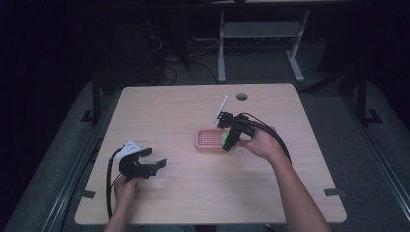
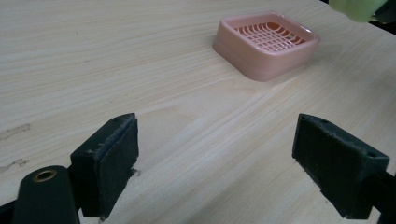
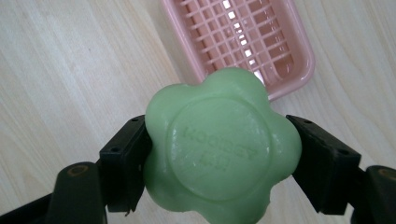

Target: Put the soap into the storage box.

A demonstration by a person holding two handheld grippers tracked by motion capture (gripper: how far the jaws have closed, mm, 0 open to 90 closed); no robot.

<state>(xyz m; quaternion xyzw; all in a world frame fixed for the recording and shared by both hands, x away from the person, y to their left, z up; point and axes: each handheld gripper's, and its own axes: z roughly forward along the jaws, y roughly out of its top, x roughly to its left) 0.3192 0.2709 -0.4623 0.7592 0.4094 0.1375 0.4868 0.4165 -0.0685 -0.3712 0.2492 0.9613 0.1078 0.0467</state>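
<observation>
- The right tongs (image 3: 219,154) are clamped on a green flower-shaped soap bar (image 3: 222,149), one black pad pressed to each side of it; raised lettering shows on its round face, too soft to read.
- In the high view, the right tongs (image 1: 228,142) hold the soap (image 1: 226,139) at the right end of the pink soap dish (image 1: 205,140), just above its rim; I cannot tell whether the soap touches the dish.
- From the right gripper view, the pink dish (image 3: 289,74) lies beyond the soap, its grid-patterned bottom bare, with the soap overlapping its near edge.
- The dish sits a little right of the middle of the light wooden desk (image 1: 183,111), flat on the surface.
- The left tongs (image 1: 153,164) rest low near the desk's front left, held in the person's left hand (image 1: 126,186), well apart from the dish.
- In the left gripper view, the left tongs (image 2: 215,154) stand wide apart with nothing but bare wood between the two pads.
- That same view shows the pink dish (image 2: 252,58) farther off across the desk, and a corner of the green soap (image 2: 357,8) at the top right edge.
- The person's right hand (image 1: 261,142) grips the right tool from the right side, a black cable (image 1: 278,137) looping back over the wrist.
- A round cable hole (image 1: 241,96) sits near the desk's far edge.
</observation>
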